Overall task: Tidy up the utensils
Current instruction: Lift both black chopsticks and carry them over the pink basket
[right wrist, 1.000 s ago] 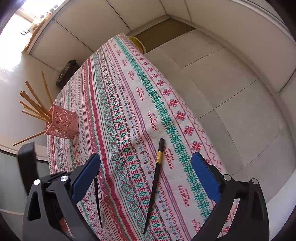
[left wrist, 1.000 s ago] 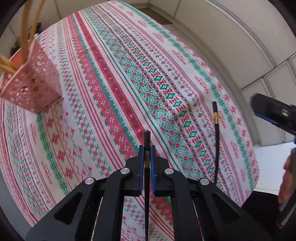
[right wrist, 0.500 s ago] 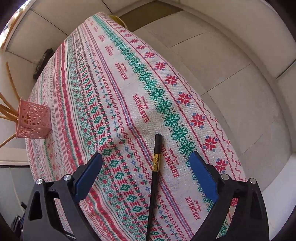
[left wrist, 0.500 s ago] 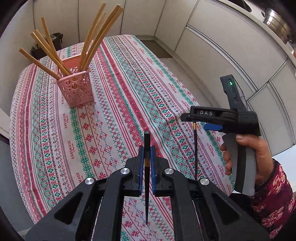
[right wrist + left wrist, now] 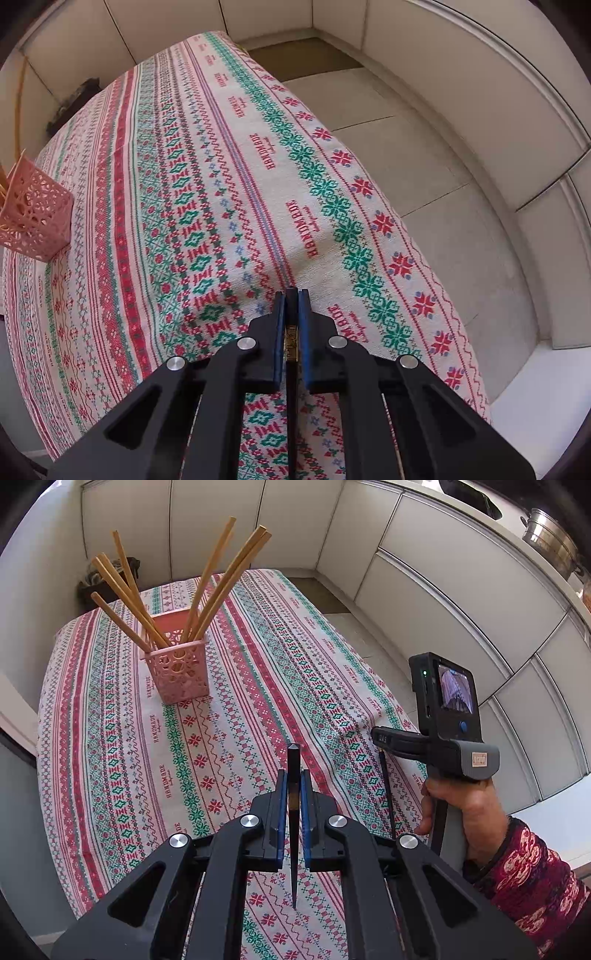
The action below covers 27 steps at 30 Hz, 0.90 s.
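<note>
With the left gripper (image 5: 291,794) and the right gripper (image 5: 291,314) each closed tight on one black chopstick (image 5: 293,834) near the table's right edge, lift both vertically, then lower them carefully into the pink basket (image 5: 177,672) at the far-left corner.

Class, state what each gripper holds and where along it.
The left gripper clamps a black chopstick near its thick end; the right gripper clamps another black chopstick at its gold band.

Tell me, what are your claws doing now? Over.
Left claw shut on a black chopstick. Right claw shut on second black chopstick. Pink lattice holder ahead, path open.
</note>
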Motion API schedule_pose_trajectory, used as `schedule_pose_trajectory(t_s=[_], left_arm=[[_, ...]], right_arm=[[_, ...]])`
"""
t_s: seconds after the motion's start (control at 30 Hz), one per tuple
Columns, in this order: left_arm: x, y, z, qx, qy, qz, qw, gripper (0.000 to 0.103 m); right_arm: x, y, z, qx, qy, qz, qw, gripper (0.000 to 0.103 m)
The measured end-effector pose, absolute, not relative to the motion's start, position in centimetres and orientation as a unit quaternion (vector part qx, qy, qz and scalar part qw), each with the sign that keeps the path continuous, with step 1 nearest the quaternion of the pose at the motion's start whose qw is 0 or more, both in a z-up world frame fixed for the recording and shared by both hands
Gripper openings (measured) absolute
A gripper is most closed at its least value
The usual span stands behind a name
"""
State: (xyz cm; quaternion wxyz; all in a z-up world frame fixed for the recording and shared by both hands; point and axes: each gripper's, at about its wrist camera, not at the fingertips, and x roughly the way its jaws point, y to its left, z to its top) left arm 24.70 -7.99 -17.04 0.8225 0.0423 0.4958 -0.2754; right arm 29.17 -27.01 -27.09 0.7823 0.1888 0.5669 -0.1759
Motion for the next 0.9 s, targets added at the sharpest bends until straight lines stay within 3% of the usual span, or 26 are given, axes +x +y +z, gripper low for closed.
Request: schedule_pose_trajectory(t_s=[0.13, 0.53, 0.9], left_arm=[[24.0, -7.1, -15.0, 0.028, 0.47, -0.271, 0.839, 0.006], [18.3, -5.3, -8.8, -0.02, 0.37, -0.249, 0.895, 0.006], [16.5, -4.0, -3.2, -0.011, 0.317, -0.231, 0.92, 0.006]], right_arm=[[27.3, -26.5, -25.6, 0.223, 0.528, -0.148, 0.806, 0.007], [18.7, -23.1, -10.9, 0.162, 0.339, -0.09, 0.922, 0.007], [15.2, -21.9, -0.6, 0.166, 0.253, -0.029, 0.953, 0.007]])
